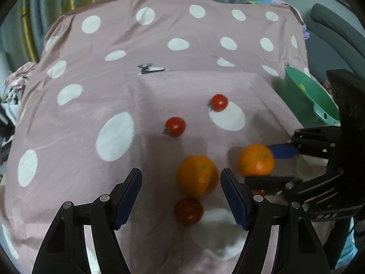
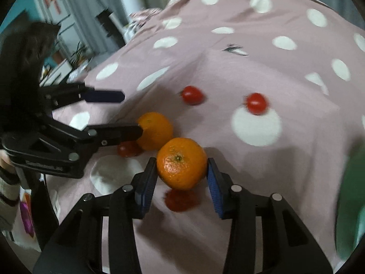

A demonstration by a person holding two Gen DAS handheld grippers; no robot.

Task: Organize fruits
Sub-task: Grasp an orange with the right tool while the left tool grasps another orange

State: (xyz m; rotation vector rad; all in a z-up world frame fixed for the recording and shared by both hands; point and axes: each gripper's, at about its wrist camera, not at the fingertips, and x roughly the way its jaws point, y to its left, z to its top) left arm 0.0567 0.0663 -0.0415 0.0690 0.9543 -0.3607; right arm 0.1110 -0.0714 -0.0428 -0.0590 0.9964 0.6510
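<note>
On the pink dotted cloth (image 1: 91, 114) lie two oranges and several cherry tomatoes. My right gripper (image 2: 182, 166) is shut on one orange (image 2: 181, 163), a pad against each side; the left wrist view shows this orange (image 1: 256, 159) inside the right gripper (image 1: 259, 163). A tomato (image 2: 181, 199) lies just below it. My left gripper (image 1: 180, 175) stands open over the other orange (image 1: 197, 175), which sits close to its right finger, with a tomato (image 1: 189, 211) nearer the camera between the fingers. Two more tomatoes (image 1: 175, 126) (image 1: 219, 102) lie farther out.
A green bowl (image 1: 305, 96) with a handle sits at the cloth's right edge, a blurred green shape (image 2: 351, 194) in the right wrist view. A grey chair (image 1: 337, 29) stands behind it. Curtains and cluttered furniture surround the covered surface. A person's striped sleeve (image 2: 6, 191) holds the left gripper (image 2: 131, 114).
</note>
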